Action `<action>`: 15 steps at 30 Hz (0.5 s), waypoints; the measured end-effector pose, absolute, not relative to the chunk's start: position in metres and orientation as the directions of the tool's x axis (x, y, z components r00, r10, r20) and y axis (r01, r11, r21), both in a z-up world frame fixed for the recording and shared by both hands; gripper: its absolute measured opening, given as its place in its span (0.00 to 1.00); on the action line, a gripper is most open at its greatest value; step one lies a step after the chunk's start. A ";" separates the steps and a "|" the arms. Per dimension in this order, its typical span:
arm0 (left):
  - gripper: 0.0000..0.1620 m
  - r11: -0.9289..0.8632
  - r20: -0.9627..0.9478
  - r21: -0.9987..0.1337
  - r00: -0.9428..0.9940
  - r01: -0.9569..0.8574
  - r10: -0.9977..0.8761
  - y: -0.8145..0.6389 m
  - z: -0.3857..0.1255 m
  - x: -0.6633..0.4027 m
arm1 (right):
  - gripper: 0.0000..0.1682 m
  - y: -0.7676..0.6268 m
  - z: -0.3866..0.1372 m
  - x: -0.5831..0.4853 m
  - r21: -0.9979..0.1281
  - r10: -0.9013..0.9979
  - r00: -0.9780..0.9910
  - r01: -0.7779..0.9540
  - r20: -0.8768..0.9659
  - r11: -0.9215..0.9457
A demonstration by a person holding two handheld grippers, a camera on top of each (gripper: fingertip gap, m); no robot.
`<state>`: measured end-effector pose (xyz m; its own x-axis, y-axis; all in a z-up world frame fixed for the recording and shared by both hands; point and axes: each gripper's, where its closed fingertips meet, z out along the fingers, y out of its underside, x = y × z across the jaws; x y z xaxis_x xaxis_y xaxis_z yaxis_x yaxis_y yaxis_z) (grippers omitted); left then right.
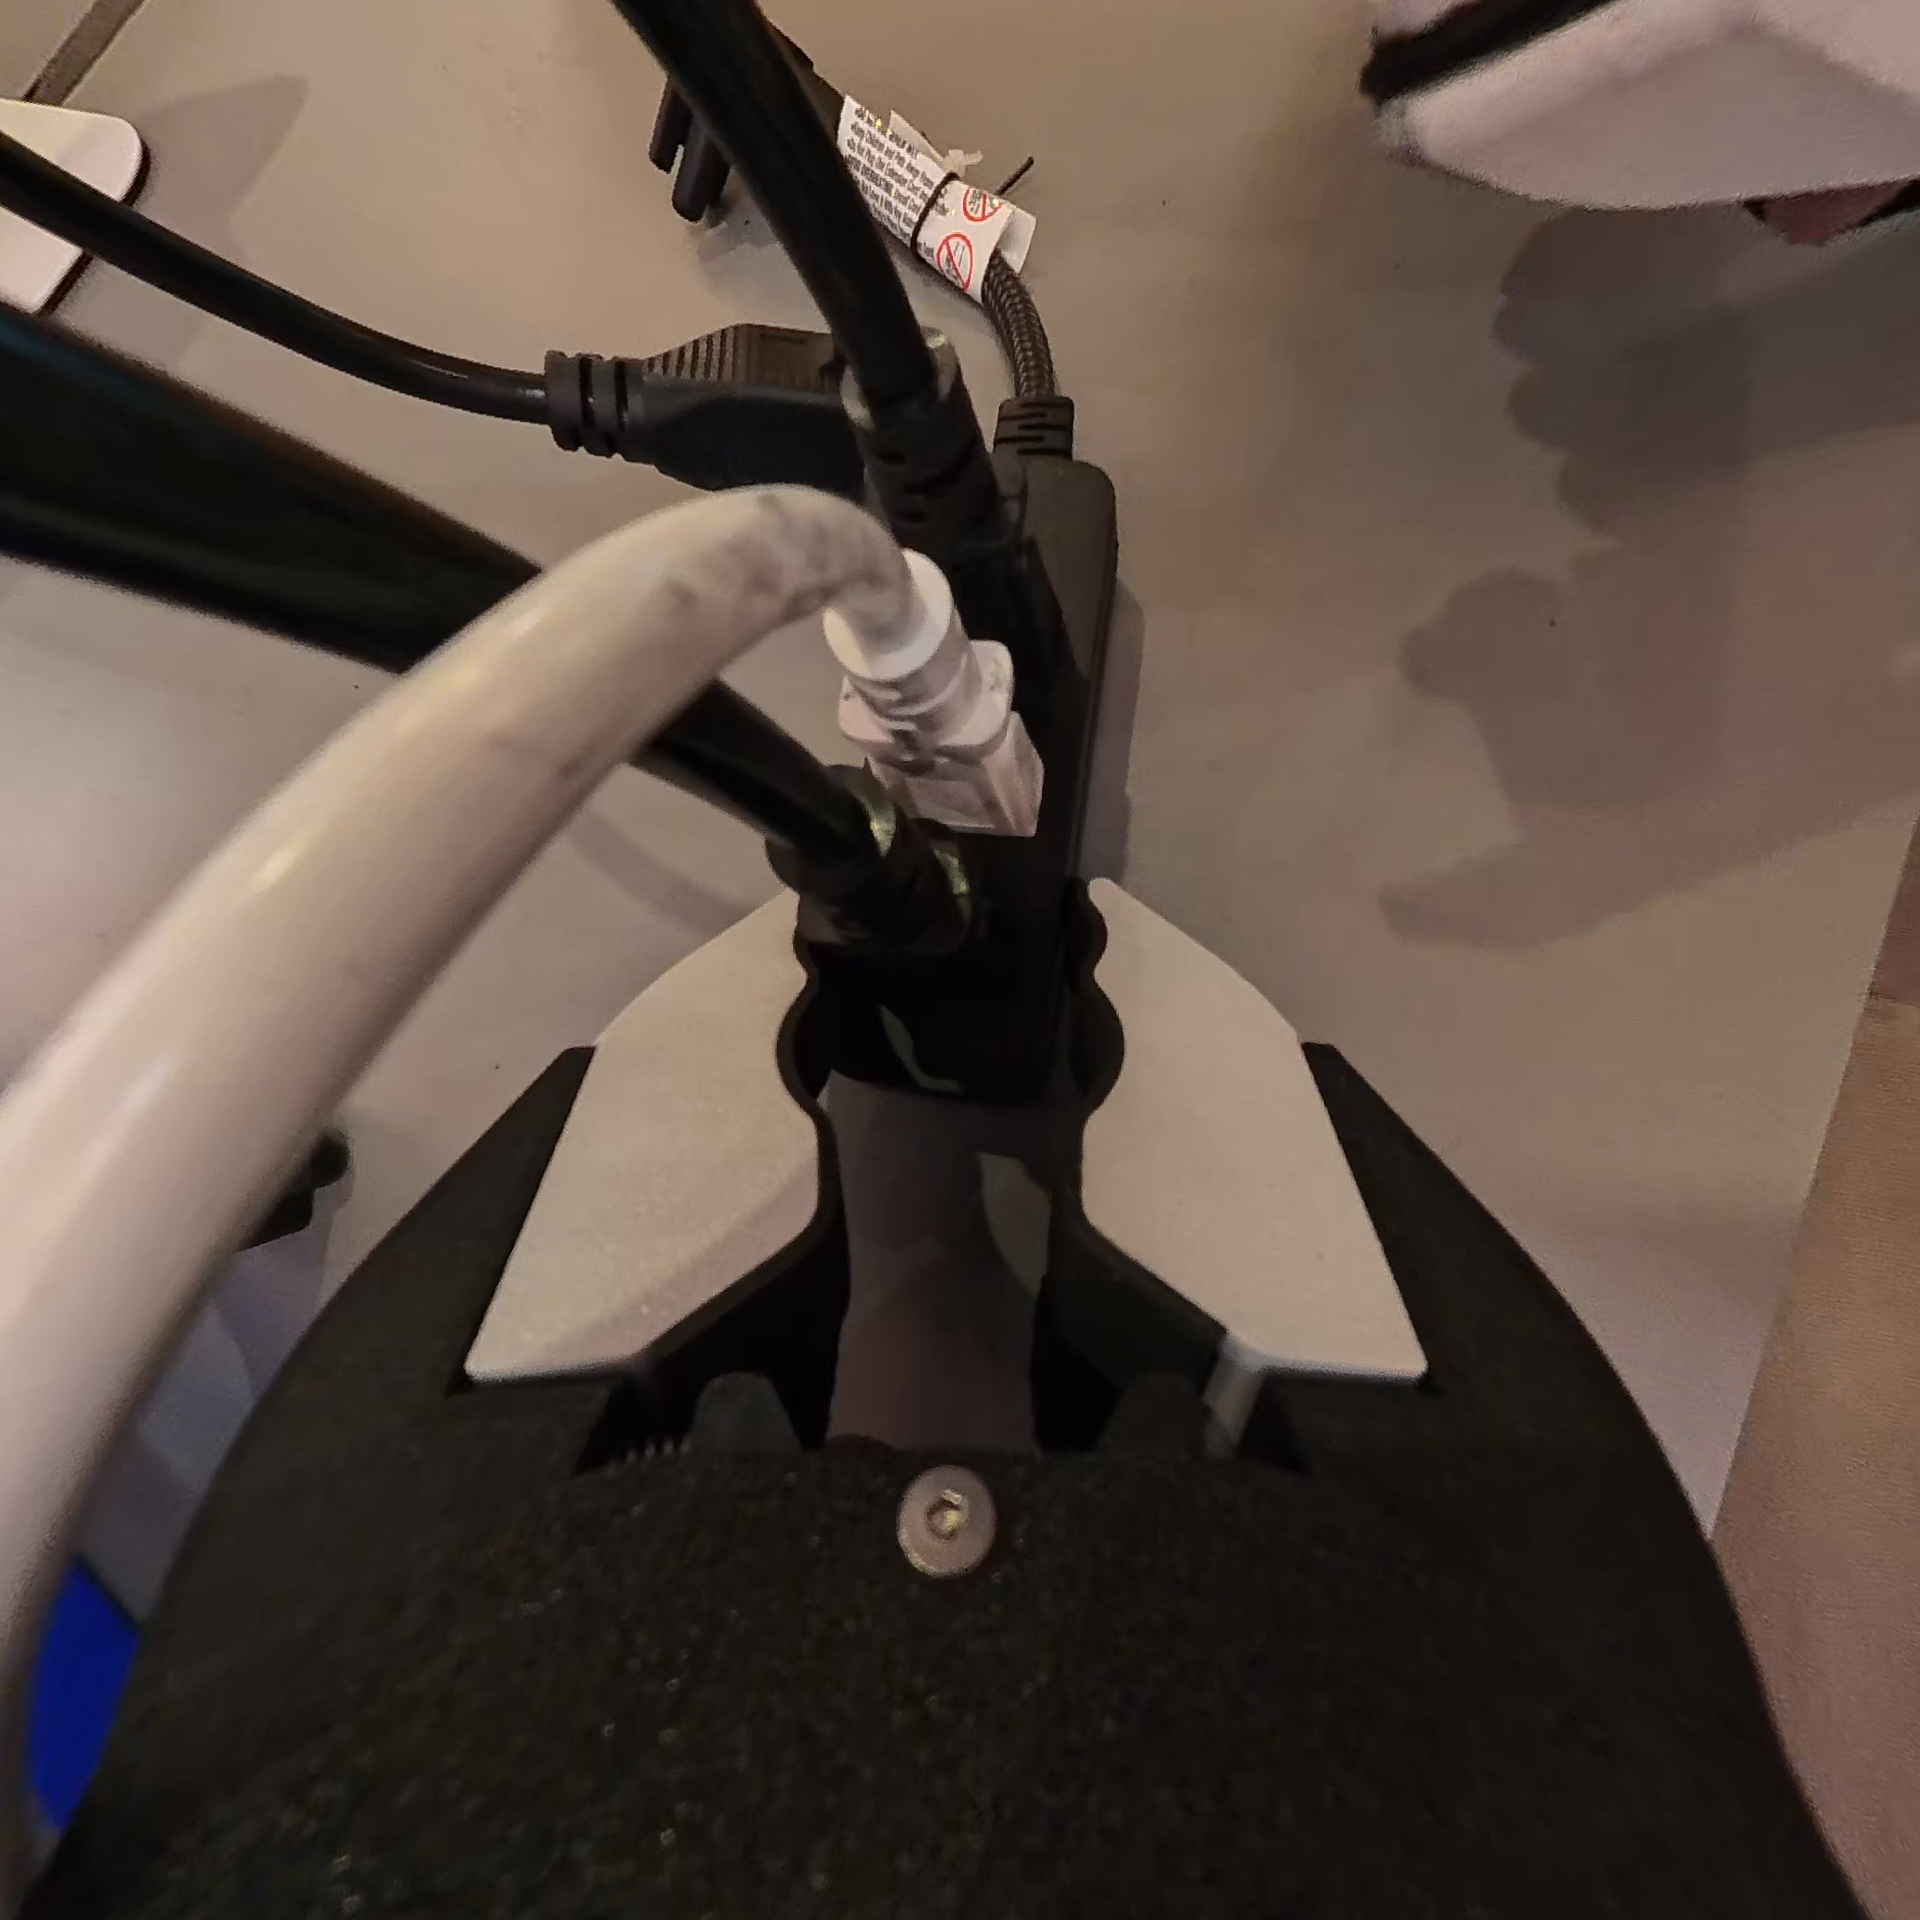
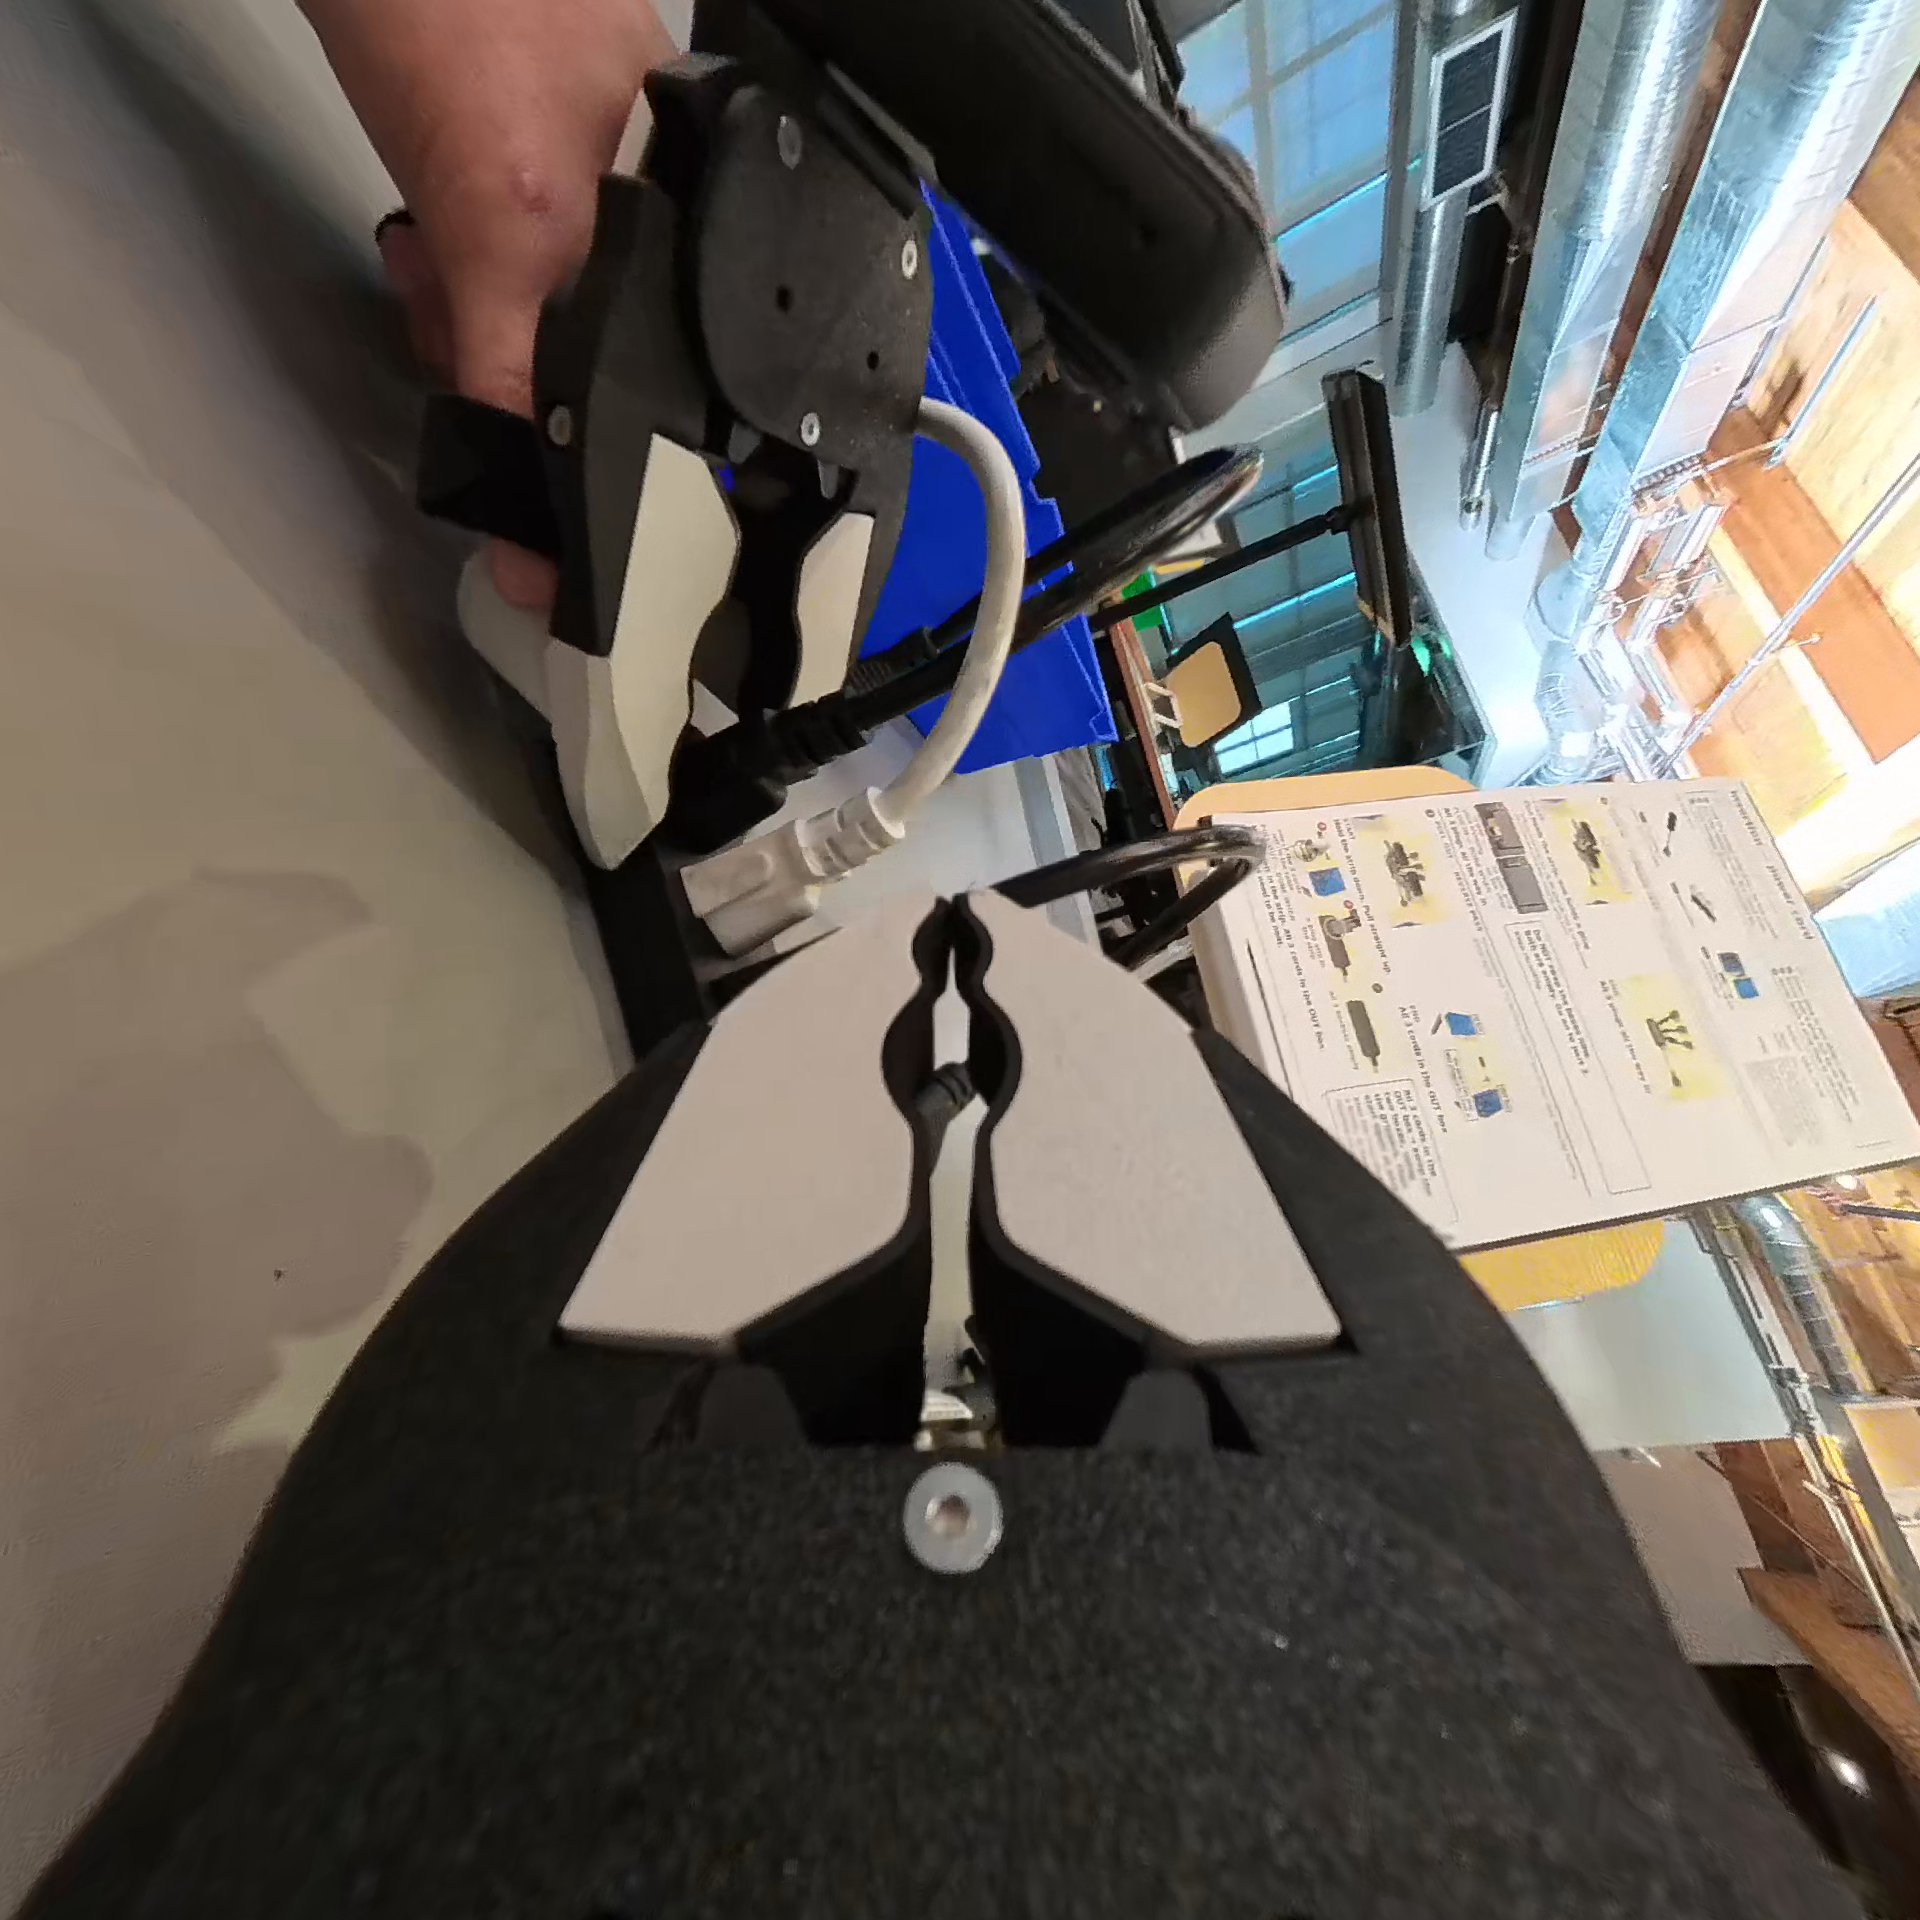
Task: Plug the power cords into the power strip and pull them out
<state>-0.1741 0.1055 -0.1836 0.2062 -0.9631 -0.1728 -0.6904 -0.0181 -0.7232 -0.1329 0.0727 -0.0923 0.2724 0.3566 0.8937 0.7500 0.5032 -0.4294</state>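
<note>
A black power strip [image 1: 1081, 644] lies on the grey table and runs away from me. My left gripper [image 1: 945, 914] is shut on its near end. Plugged into it are a black plug [image 1: 894, 862], a white plug [image 1: 935, 707] and two further black plugs [image 1: 935, 436]. The strip's braided cord [image 1: 1029, 322] leaves the far end. In the right wrist view my right gripper [image 2: 956, 925] is shut with a thin black cord [image 2: 940, 1096] between its fingers, just in front of the white plug [image 2: 769, 883]. The left gripper [image 2: 717, 582] shows beyond it, held by a hand [image 2: 499, 208].
A loose black plug [image 1: 686, 156] lies on the table [image 1: 1455, 520] beyond the strip. A blue bin [image 2: 966, 499] stands behind the strip. A printed instruction sheet [image 2: 1558, 987] stands on the right. A white card [image 1: 62, 197] lies at the far left. One gripper's finger ends stand about 11 centimeters off the other's.
</note>
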 end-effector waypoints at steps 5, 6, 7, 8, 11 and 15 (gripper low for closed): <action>0.27 -0.018 -0.168 -0.730 0.206 -0.683 -0.964 0.106 -0.183 -0.174 | 0.00 0.083 -0.101 -0.124 -0.399 0.345 0.259 0.806 0.902 0.437; 0.27 -0.018 -0.168 -0.731 0.205 -0.682 -0.964 0.106 -0.183 -0.174 | 0.00 0.088 -0.104 -0.121 -0.437 0.376 0.290 0.806 0.880 0.400; 0.27 -0.018 -0.168 -0.731 0.204 -0.683 -0.964 0.105 -0.183 -0.174 | 0.00 0.091 -0.108 -0.120 -0.502 0.432 0.335 0.784 0.837 0.364; 0.27 -0.017 -0.168 -0.730 0.203 -0.683 -0.965 0.105 -0.183 -0.174 | 0.00 0.092 -0.115 -0.120 -0.591 0.523 0.388 0.748 0.759 0.302; 0.27 -0.012 -0.167 -0.730 0.196 -0.683 -0.966 0.105 -0.183 -0.175 | 0.03 0.090 -0.129 -0.125 -0.832 0.781 0.526 0.555 0.337 -0.015; 0.26 0.014 -0.168 -0.735 0.161 -0.678 -0.973 0.104 -0.183 -0.175 | 0.18 0.099 -0.130 -0.117 -0.883 0.841 0.537 0.422 0.061 -0.205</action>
